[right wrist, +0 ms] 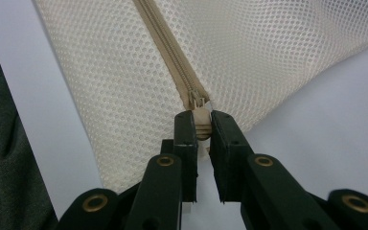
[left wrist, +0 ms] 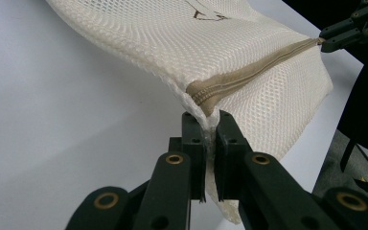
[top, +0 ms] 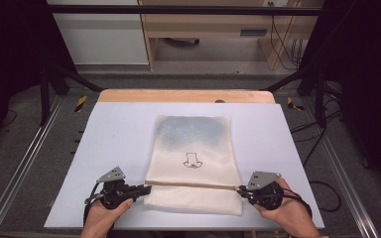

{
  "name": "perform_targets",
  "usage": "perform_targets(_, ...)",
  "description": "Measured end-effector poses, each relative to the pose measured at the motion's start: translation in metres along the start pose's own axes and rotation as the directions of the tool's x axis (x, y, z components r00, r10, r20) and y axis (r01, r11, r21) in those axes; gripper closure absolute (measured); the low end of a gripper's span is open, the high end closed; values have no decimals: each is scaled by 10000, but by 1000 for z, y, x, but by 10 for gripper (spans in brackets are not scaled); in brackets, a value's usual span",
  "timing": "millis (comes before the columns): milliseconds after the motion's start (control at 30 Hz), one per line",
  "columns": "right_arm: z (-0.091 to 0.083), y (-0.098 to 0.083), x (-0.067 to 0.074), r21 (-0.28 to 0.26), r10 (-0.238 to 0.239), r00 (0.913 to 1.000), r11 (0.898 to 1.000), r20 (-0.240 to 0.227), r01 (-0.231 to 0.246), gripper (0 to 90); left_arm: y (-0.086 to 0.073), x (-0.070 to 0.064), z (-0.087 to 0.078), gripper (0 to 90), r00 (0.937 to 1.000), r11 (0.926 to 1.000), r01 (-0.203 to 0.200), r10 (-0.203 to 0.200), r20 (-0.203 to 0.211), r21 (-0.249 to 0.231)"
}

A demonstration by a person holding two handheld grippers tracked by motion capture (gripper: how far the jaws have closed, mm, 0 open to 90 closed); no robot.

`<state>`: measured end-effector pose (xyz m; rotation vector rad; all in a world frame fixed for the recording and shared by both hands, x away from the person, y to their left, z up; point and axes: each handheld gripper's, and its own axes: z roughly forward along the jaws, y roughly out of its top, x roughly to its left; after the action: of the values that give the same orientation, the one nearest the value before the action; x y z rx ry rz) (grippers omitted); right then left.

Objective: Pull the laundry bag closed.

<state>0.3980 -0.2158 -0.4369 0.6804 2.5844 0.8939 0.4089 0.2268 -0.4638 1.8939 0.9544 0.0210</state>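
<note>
While both grippers clamp the mesh bag [top: 193, 163], its zipper [top: 193, 185] lies closed.
Left gripper [left wrist: 206, 125] pinches the zipper's end; right gripper [right wrist: 202, 123] grips the pull tab [right wrist: 201, 120] (opening looks entirely ahead).

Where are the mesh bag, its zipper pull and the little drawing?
mesh bag [top: 193, 134], high view, upper panel.
zipper pull [right wrist: 201, 120], right gripper view, tab between the fingers.
drawing [top: 192, 160], high view, black outline's middle.

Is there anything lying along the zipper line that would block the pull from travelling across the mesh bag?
Nothing visible does. The right gripper is shut on the zipper pull, the left gripper is shut on the opposite end of the mesh bag, and the zipper runs bare between them.
</note>
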Motion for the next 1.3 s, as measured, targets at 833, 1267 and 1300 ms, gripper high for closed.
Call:
perform_targets(833, 4, -3, 2, 290, -27, 10000, 9996, 28, 26, 816, -4, -1, 3, 845, 10000, 9995, 11, -8, -99, 305)
perform_targets(1267, 5, -6, 1, 53, 234, 9997, 9997, -103, -234, 721, -5, -9, -10, 635, 9957, 9999, -80, 72, -924, -89)
perform_targets(1300, 4, -6, 0, 17, 264, 9996, 9996, -65, -264, 711, -5, -10, -14, 616, 9948, 9996, -206, 188, -1005, -174)
